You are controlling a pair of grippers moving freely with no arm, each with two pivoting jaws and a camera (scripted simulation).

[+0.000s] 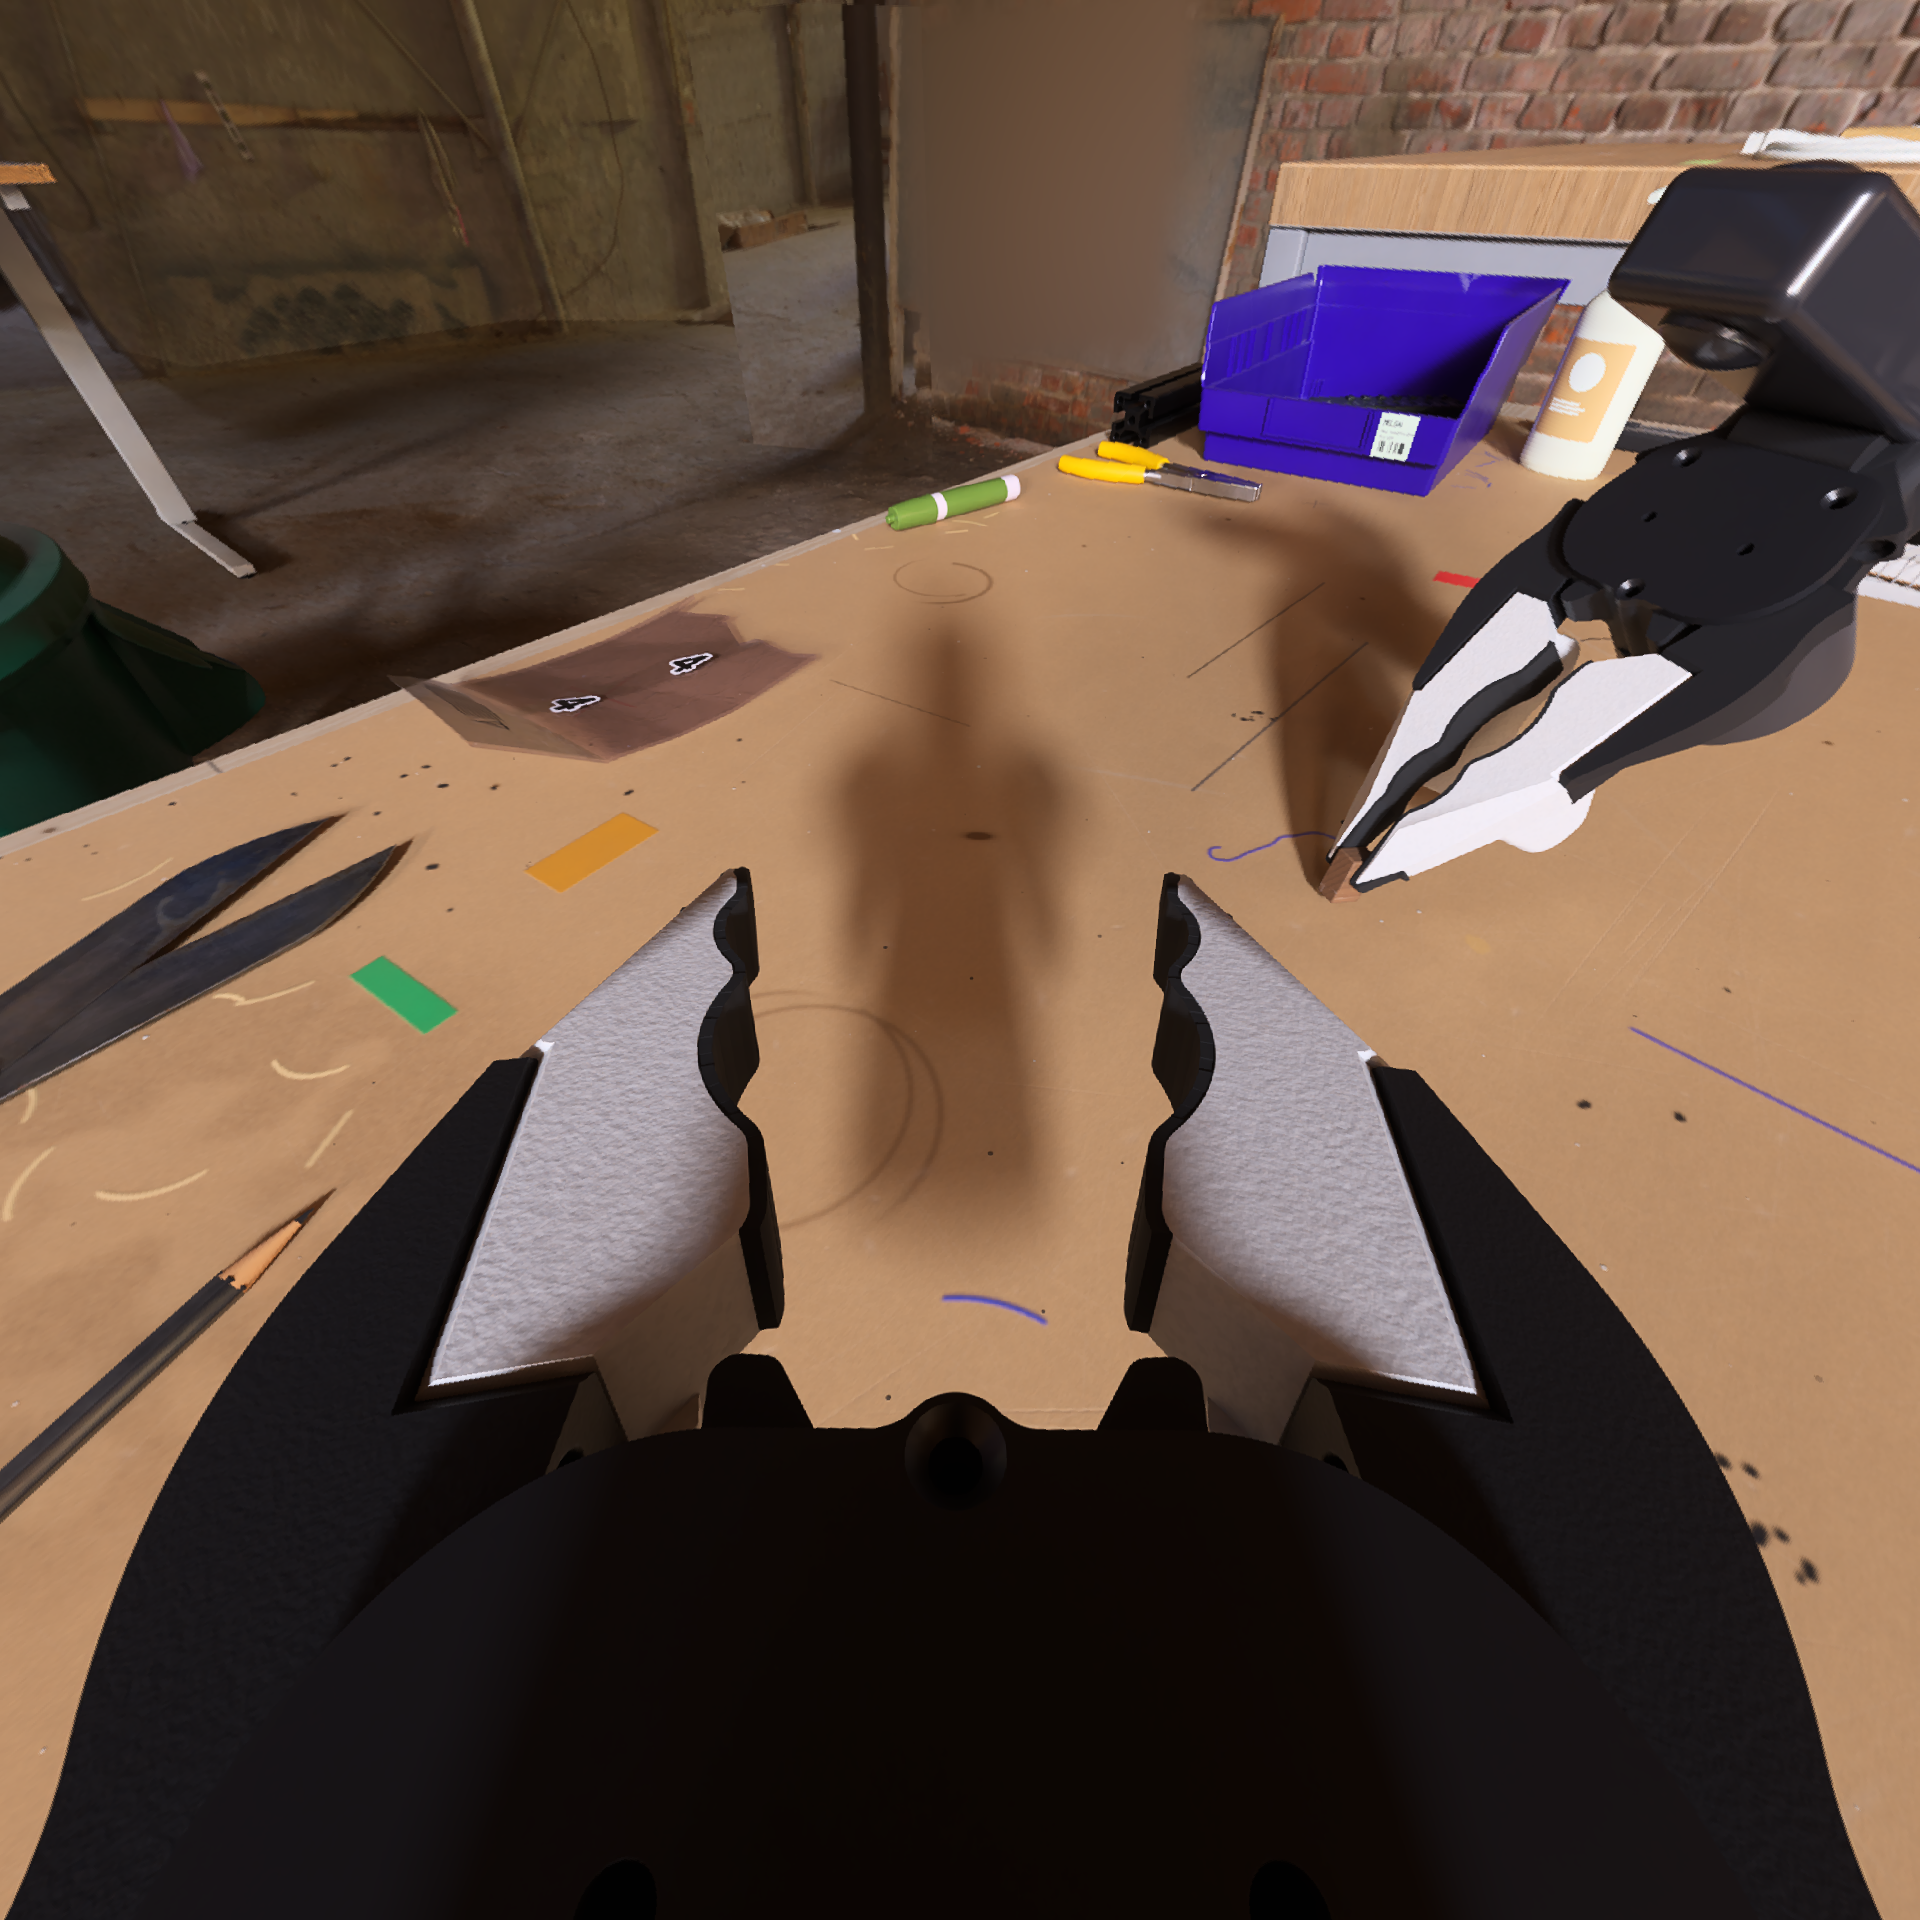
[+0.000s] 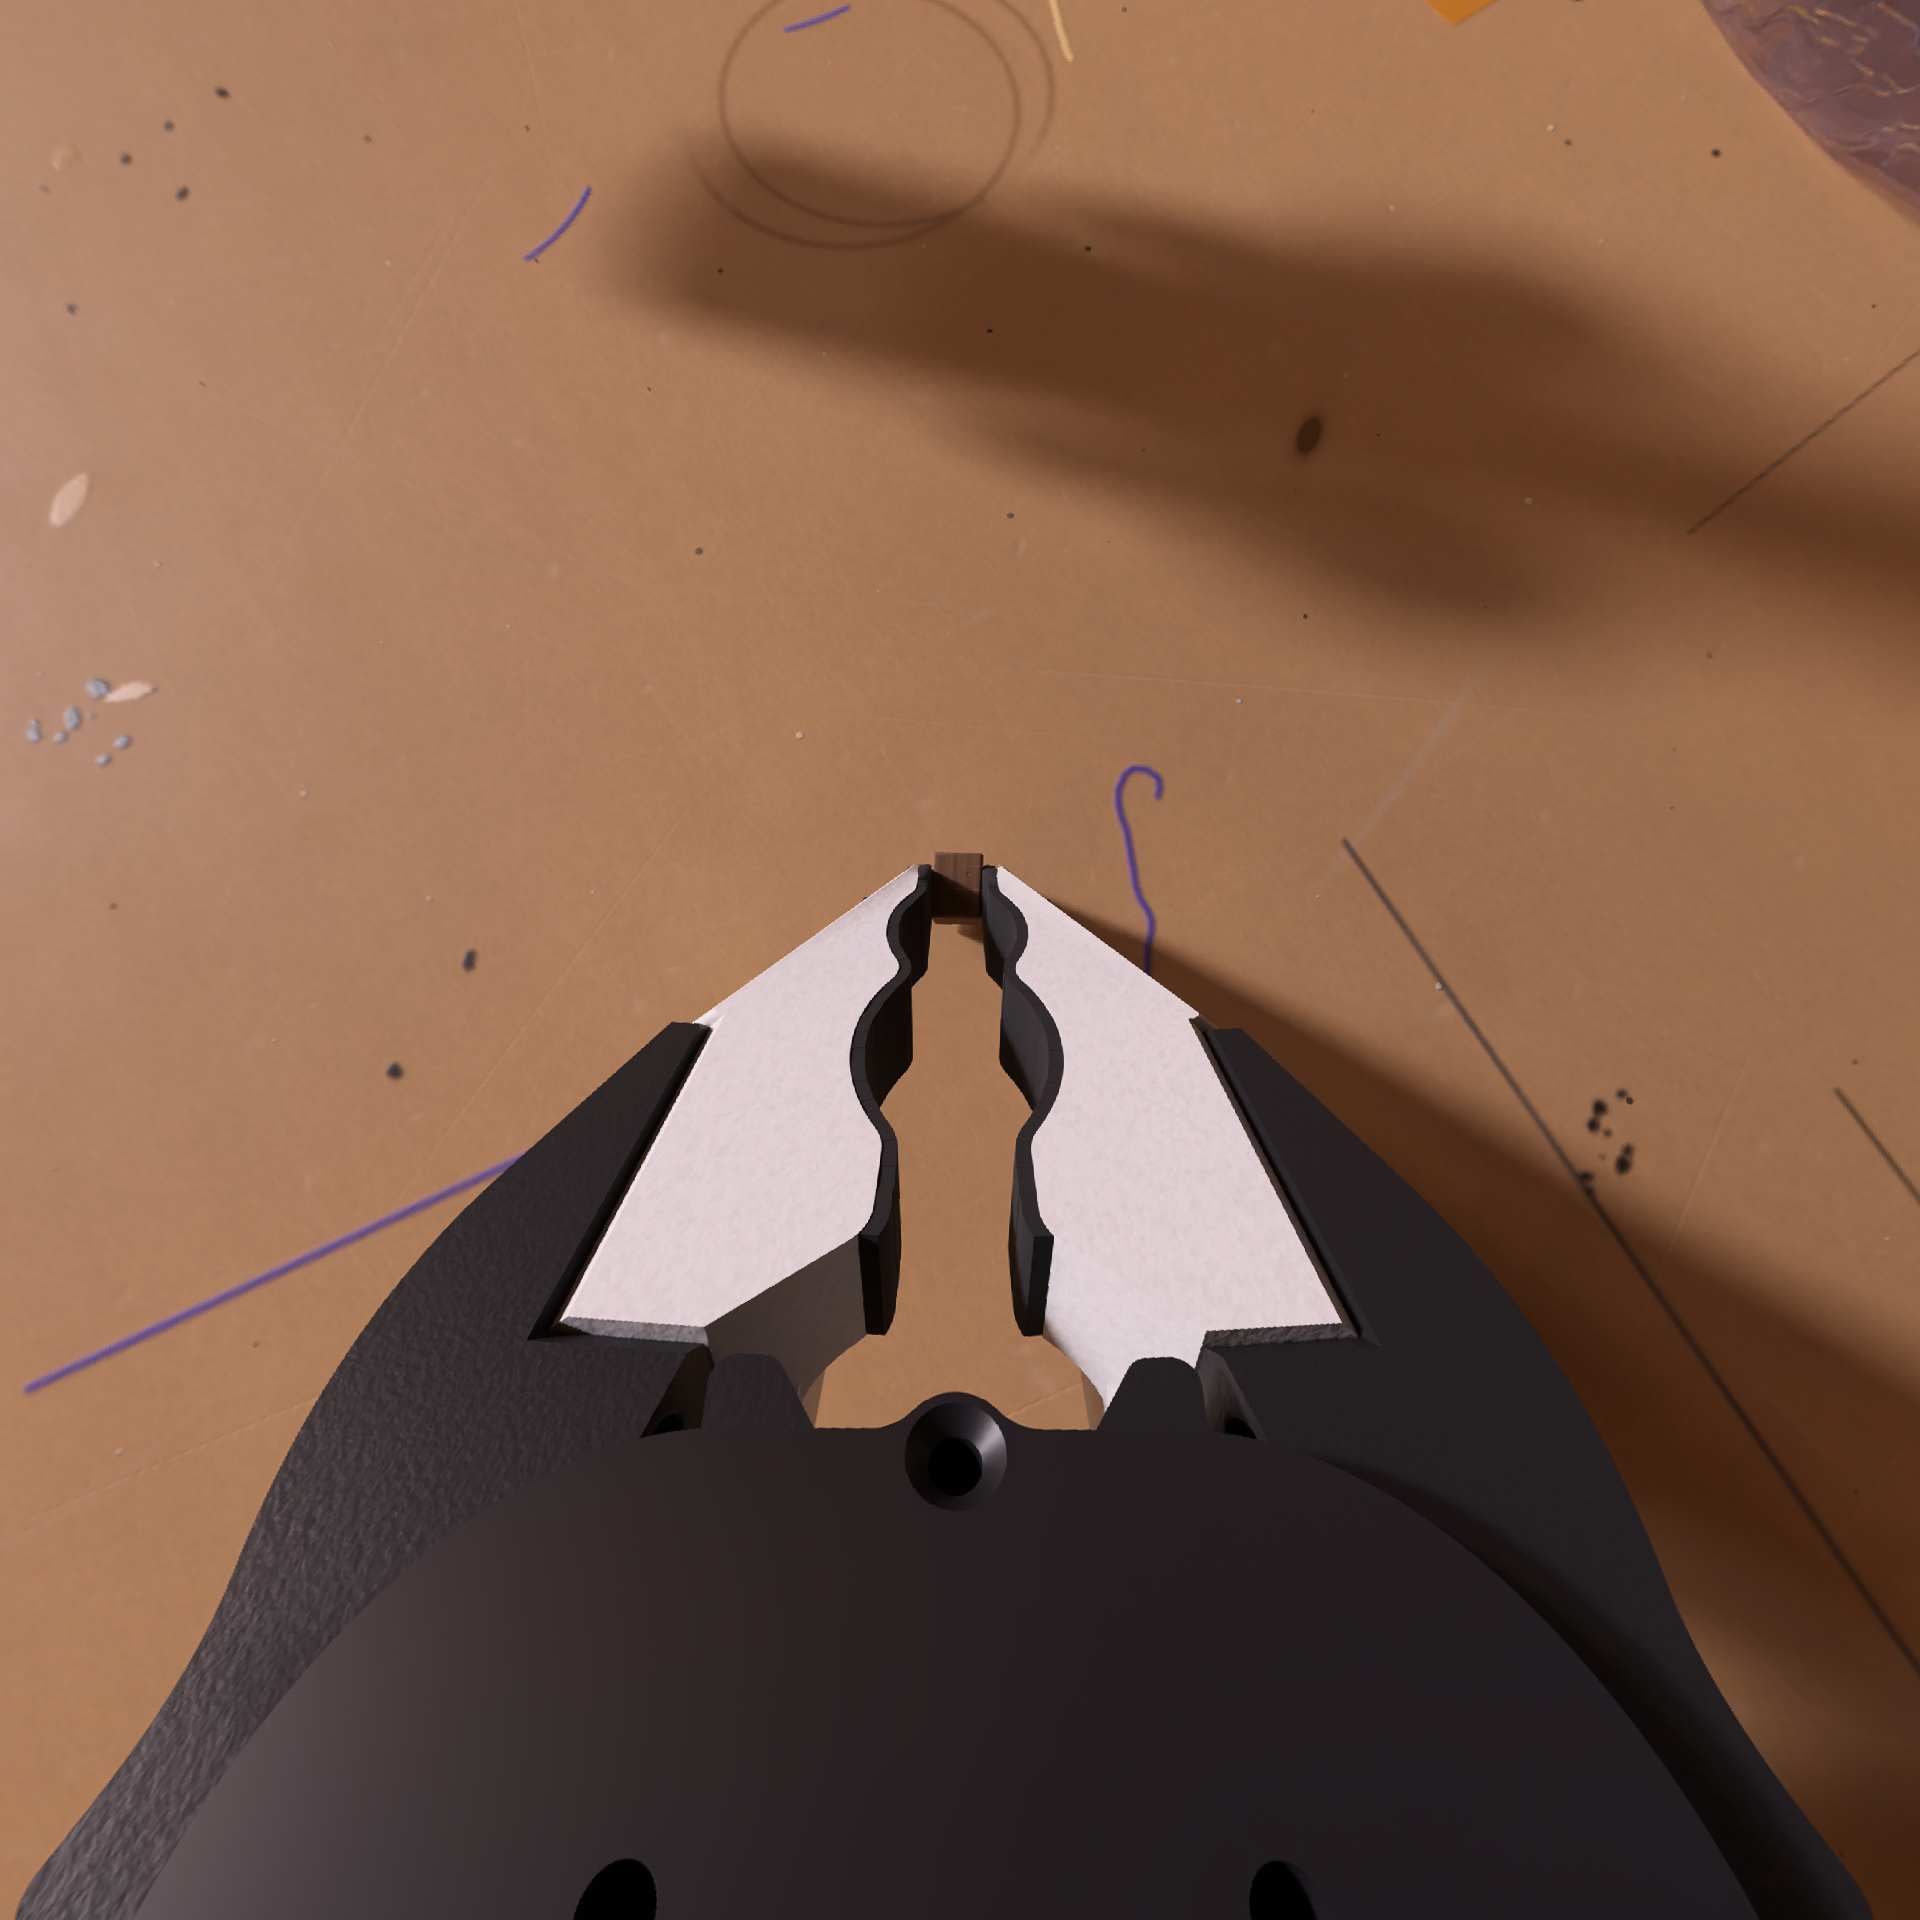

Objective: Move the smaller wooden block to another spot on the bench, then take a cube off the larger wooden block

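The smaller wooden block [image 2: 957, 888] sat pinched between the very tips of your right gripper [image 2: 957, 883], its lower end at or just off the bench [image 2: 416, 520] (contact was hard to judge), so you were in the first step, with the set-down elsewhere not yet done. Your left gripper [image 1: 956, 894] hung with fingers spread wide and nothing between them, well off to the side of the block. Neither the larger wooden block nor any cube showed, so that step remained.
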